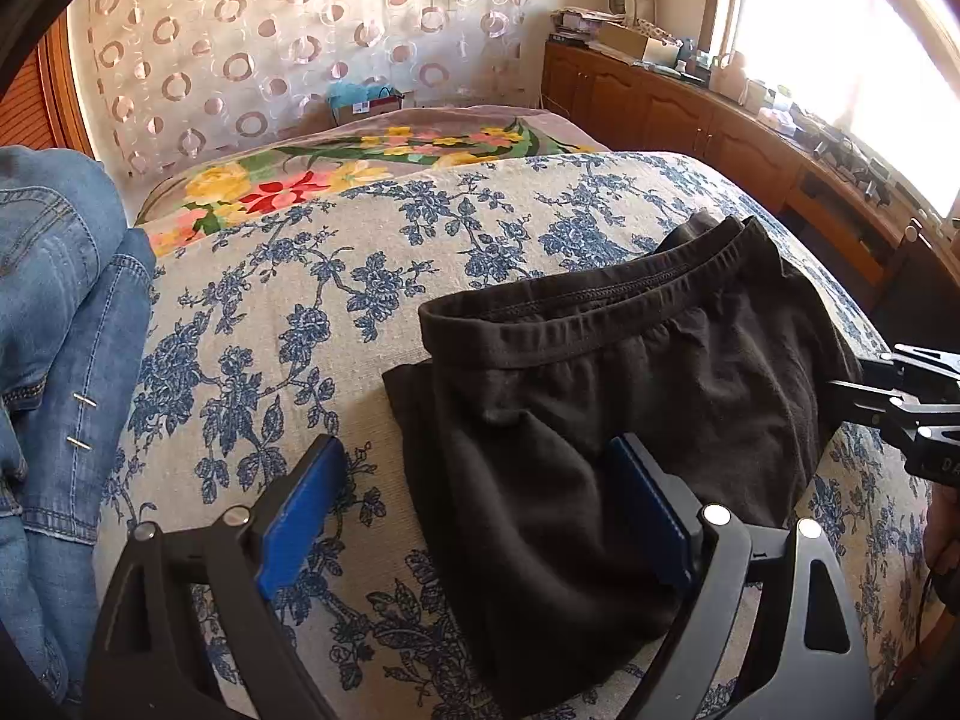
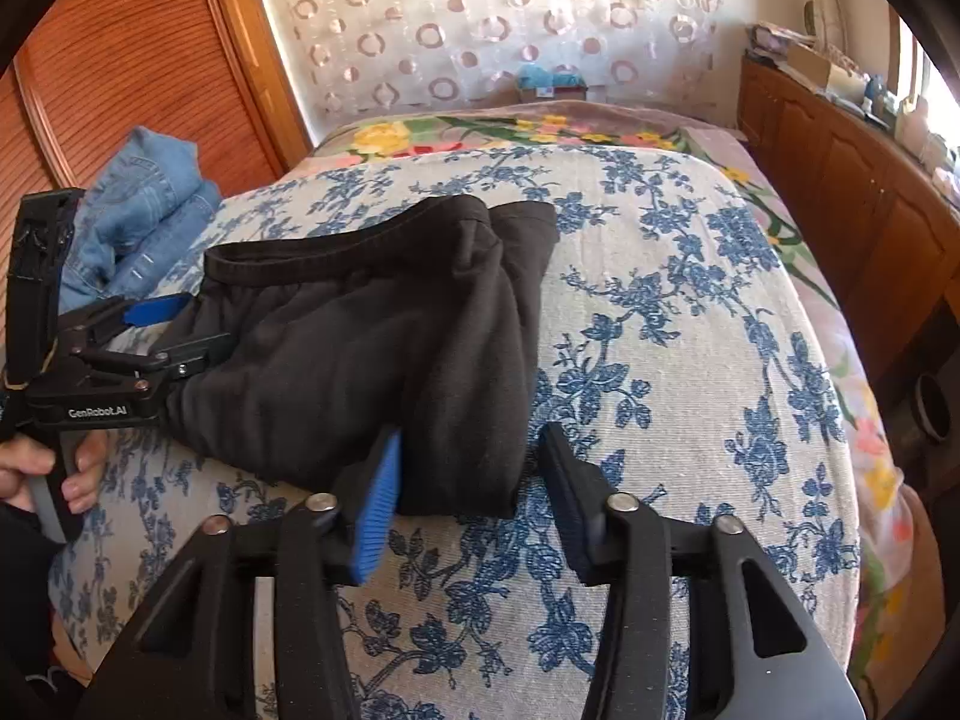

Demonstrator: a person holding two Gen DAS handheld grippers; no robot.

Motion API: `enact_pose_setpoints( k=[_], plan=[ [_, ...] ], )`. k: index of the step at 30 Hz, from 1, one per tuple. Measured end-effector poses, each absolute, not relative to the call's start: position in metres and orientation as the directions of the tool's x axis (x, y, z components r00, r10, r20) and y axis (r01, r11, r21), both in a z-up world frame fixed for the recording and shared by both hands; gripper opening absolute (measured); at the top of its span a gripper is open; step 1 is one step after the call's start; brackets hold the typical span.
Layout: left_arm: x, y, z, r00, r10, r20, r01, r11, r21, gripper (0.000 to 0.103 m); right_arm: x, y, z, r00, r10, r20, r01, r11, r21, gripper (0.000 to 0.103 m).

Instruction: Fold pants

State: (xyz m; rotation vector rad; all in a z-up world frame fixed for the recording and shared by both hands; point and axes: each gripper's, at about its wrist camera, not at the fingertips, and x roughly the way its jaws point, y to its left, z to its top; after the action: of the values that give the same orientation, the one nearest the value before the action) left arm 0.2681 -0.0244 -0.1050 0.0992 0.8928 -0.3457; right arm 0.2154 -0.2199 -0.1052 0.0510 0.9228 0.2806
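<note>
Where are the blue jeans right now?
The blue jeans lie heaped at the bed's left edge in the left wrist view, left of the black pants, apart from them across the flowered bedspread.

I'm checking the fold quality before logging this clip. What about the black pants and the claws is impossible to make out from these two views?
- Black pants: the leg ends, left wrist view, are cut off at the bottom edge and hidden behind the left claw.
- How many layers are folded: neither view shows it; the dark fabric hides the creases.
- Right claw: left wrist view shows only its tip at the right edge.
- Jeans: cut off by the left edge.
</note>
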Motion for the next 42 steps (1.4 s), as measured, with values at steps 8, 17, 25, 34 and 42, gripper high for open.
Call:
enact_pose_setpoints(
  k=[8,17,25,34,42],
  plan=[
    [0.250,-0.011,-0.082,0.621,-0.251,-0.743,0.325,0.944,-0.047,0.089,0.217,-0.223,-0.099,0.568,0.300,-0.766,-0.218,0.953,0.211,0.017],
    [0.232,0.002,-0.076,0.619,-0.269,-0.738,0.323,0.943,-0.073,0.089,0.218,-0.218,-0.083,0.601,0.292,-0.744,-0.223,0.955,0.195,0.016],
    [0.230,-0.006,-0.091,0.568,-0.306,-0.764,0.348,0.931,-0.114,0.075,0.218,-0.217,-0.082,0.602,0.294,-0.743,-0.226,0.955,0.194,0.016],
    [0.218,-0.014,-0.099,0.546,-0.327,-0.772,0.355,0.924,-0.140,0.054,0.216,-0.219,-0.082,0.601,0.318,-0.733,-0.245,0.947,0.210,0.015],
    [0.218,-0.014,-0.099,0.544,-0.338,-0.768,0.371,0.918,-0.141,0.045,0.222,-0.228,-0.089,0.579,0.304,-0.756,-0.229,0.951,0.207,0.038]
  ],
)
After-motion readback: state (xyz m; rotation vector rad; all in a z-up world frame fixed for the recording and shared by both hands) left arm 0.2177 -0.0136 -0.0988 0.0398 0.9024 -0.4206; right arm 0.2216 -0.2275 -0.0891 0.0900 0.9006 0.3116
